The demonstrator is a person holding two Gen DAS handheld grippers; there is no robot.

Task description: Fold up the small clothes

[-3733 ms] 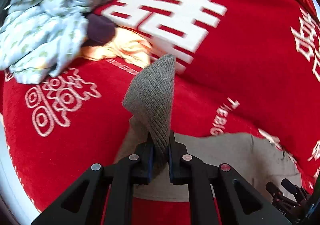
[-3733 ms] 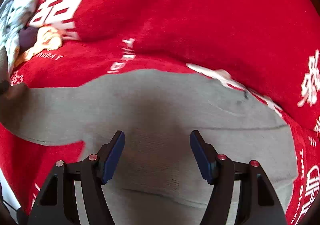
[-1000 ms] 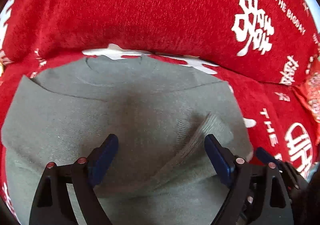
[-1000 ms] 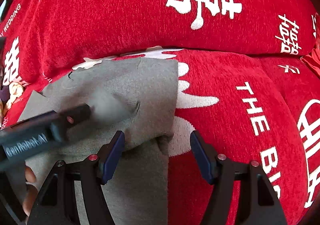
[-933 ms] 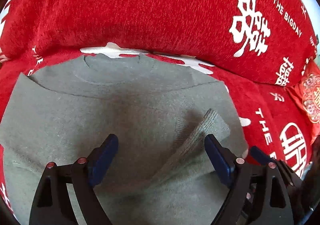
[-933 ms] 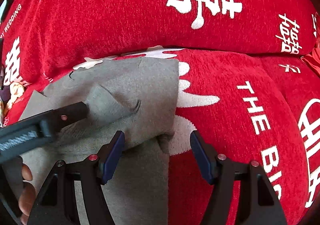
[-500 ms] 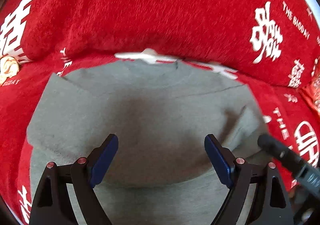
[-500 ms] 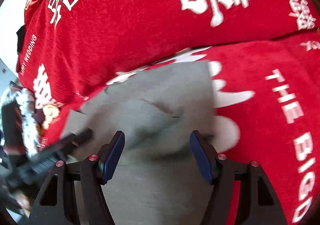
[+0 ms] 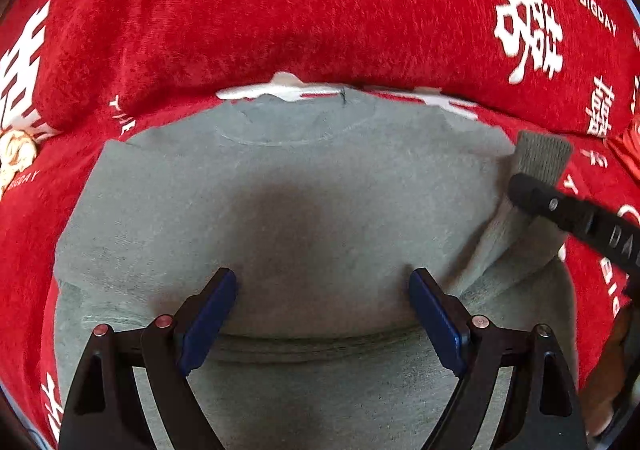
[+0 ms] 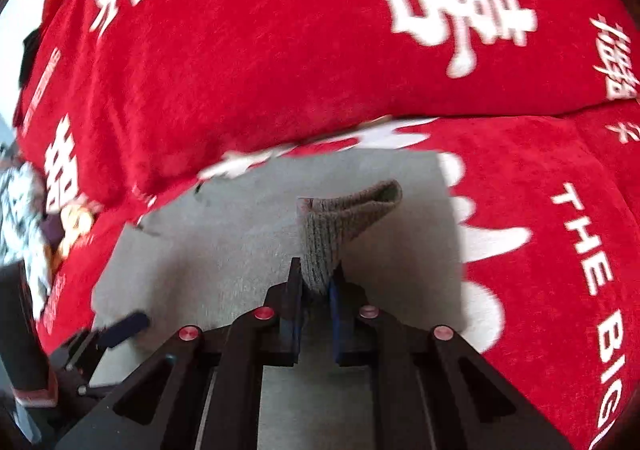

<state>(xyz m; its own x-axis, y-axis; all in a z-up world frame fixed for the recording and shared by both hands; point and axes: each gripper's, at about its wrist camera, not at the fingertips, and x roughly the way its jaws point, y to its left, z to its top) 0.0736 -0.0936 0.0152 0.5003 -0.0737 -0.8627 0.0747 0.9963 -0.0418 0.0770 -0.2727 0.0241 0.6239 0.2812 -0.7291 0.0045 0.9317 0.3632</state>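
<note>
My right fingers [image 10: 316, 292] have just been closing and now pinch the ribbed cuff [image 10: 344, 226] of the grey sweater [image 9: 280, 210], the cuff standing up between the pads. My left fingers [image 9: 322, 302] are spread wide and grip nothing; they hover over the lower middle of the sweater's body, one pad to each side of bare knit.

The sweater lies flat on the red cover [image 9: 280, 10], neckline [image 9: 280, 130] away from me, hem toward me, so its long axis runs straight ahead of the left fingers. The held sleeve [image 9: 504, 234] sits at the sweater's right edge, its length slanting up from the body toward the cuff. I judge the coming move is to carry that cuff leftward across the body, and my right hand is the one at it; the left is placed to steady the cloth.

Count: one sweater, one sleeve showing loose, two sets of fingers. Far to the left lie other clothes [image 10: 24, 218], a patterned heap, too blurred to number.
</note>
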